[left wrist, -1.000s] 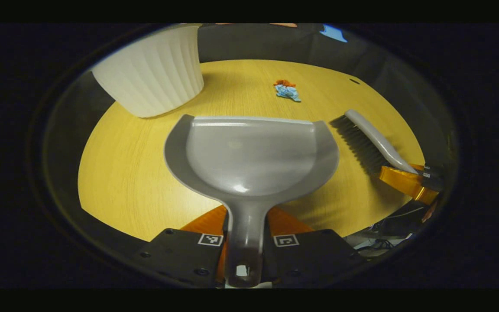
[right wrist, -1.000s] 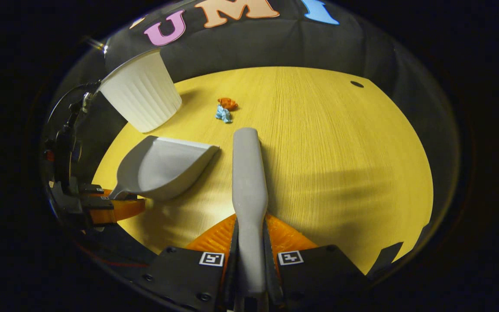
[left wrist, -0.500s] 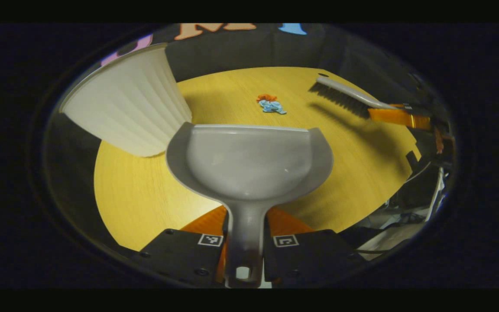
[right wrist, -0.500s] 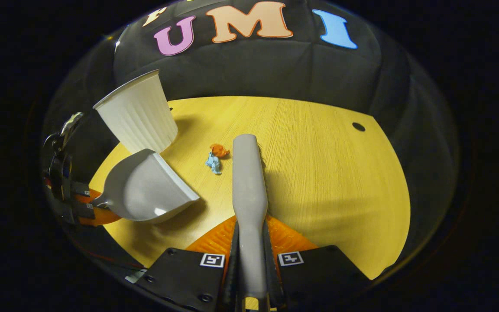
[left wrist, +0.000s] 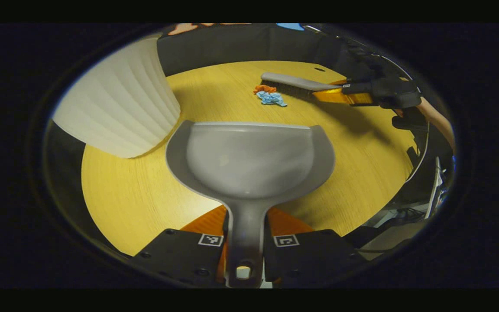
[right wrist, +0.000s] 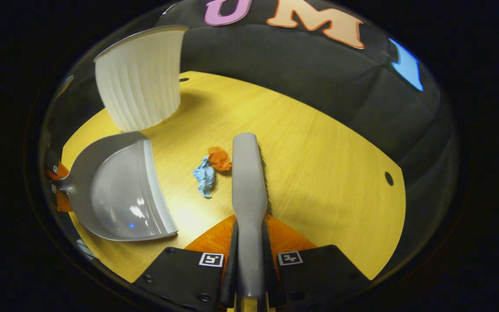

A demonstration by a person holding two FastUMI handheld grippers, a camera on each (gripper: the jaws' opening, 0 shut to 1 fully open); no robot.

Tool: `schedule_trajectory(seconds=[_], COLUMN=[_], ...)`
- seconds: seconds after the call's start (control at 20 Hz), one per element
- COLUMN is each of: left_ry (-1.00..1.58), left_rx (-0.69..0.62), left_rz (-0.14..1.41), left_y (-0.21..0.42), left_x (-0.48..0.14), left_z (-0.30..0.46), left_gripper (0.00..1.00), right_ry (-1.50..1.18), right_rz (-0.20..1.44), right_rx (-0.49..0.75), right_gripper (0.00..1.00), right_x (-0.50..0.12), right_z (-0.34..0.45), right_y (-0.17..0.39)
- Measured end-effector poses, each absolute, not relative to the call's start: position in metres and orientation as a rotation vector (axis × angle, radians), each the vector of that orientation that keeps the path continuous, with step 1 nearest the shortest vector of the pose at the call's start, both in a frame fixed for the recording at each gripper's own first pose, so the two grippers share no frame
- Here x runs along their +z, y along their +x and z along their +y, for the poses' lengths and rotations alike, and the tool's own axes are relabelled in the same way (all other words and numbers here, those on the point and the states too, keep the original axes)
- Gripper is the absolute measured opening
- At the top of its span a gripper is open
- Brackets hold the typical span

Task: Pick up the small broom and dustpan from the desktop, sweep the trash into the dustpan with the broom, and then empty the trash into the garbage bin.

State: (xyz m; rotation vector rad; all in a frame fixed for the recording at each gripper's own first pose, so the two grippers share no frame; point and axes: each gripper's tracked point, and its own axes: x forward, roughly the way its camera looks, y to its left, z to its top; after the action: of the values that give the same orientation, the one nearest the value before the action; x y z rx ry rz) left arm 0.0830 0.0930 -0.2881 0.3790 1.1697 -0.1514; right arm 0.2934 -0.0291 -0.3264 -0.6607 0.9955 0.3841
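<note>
Right gripper view is showing me squeezing the stiff broom (right wrist: 249, 182) handle beside light, soft trash (right wrist: 211, 170), while my left gripper (left wrist: 246, 242) is squeezing the dustpan (left wrist: 249, 160) handle.

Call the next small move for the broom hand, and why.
Probably a short stroke of the grey plastic broom toward the grey plastic dustpan: its bristles sit just behind the orange and blue crumpled scraps, the pan's open lip faces them, and bare wooden desktop lies between.

The broom (left wrist: 295, 84) has swung across the table (left wrist: 145, 190) from beside the dustpan (left wrist: 249, 160) to just behind the orange and blue trash (left wrist: 269, 95). The right gripper (left wrist: 340, 96) carried it there, bristles now right at the scraps.
</note>
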Motion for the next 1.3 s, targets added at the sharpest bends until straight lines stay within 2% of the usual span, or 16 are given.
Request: schedule_trajectory(seconds=[0.1, 0.15, 0.35, 0.45, 0.55, 0.6, 0.7, 0.8, 1.0, 1.05, 1.2, 1.3], left_ry=[0.422, 0.435, 0.407, 0.412, 0.408, 0.406, 0.401, 0.373, 0.283, 0.283, 0.327, 0.34], left_rx=[-0.142, -0.139, -0.13, -0.136, -0.133, -0.13, -0.123, -0.121, -0.141, -0.151, -0.169, -0.191], left_rz=[1.191, 1.198, 1.204, 1.195, 1.19, 1.189, 1.18, 1.137, 1.025, 1.014, 0.998, 0.996], left_y=[0.079, 0.077, 0.073, 0.074, 0.074, 0.074, 0.075, 0.078, 0.084, 0.083, 0.077, 0.074], left_x=[-0.293, -0.296, -0.299, -0.3, -0.3, -0.3, -0.3, -0.298, -0.288, -0.289, -0.28, -0.269], left_z=[0.094, 0.096, 0.098, 0.099, 0.098, 0.098, 0.098, 0.093, 0.081, 0.083, 0.081, 0.078], left_gripper=[0.31, 0.28, 0.3, 0.28, 0.29, 0.3, 0.28, 0.3, 0.26, 0.28, 0.3, 0.28], right_ry=[-0.685, -0.676, -0.694, -0.676, -0.599, -0.57, -0.538, -0.511, -0.443, -0.432, -0.339, -0.266], right_rz=[1.001, 1.011, 1.081, 1.088, 1.06, 1.042, 1.027, 1.013, 0.968, 0.951, 0.931, 0.919], right_rx=[0.484, 0.541, 0.761, 0.816, 0.802, 0.777, 0.712, 0.663, 0.577, 0.543, 0.447, 0.397], right_gripper=[0.31, 0.31, 0.31, 0.31, 0.31, 0.29, 0.3, 0.3, 0.31, 0.31, 0.29, 0.31], right_x=[-0.327, -0.327, -0.323, -0.312, -0.298, -0.297, -0.287, -0.277, -0.261, -0.258, -0.277, -0.289], right_z=[-0.022, -0.013, 0.007, 0.015, 0.017, 0.021, 0.017, 0.011, -0.008, -0.019, -0.052, -0.074], right_y=[0.283, 0.274, 0.234, 0.23, 0.239, 0.245, 0.258, 0.267, 0.252, 0.247, 0.226, 0.215])
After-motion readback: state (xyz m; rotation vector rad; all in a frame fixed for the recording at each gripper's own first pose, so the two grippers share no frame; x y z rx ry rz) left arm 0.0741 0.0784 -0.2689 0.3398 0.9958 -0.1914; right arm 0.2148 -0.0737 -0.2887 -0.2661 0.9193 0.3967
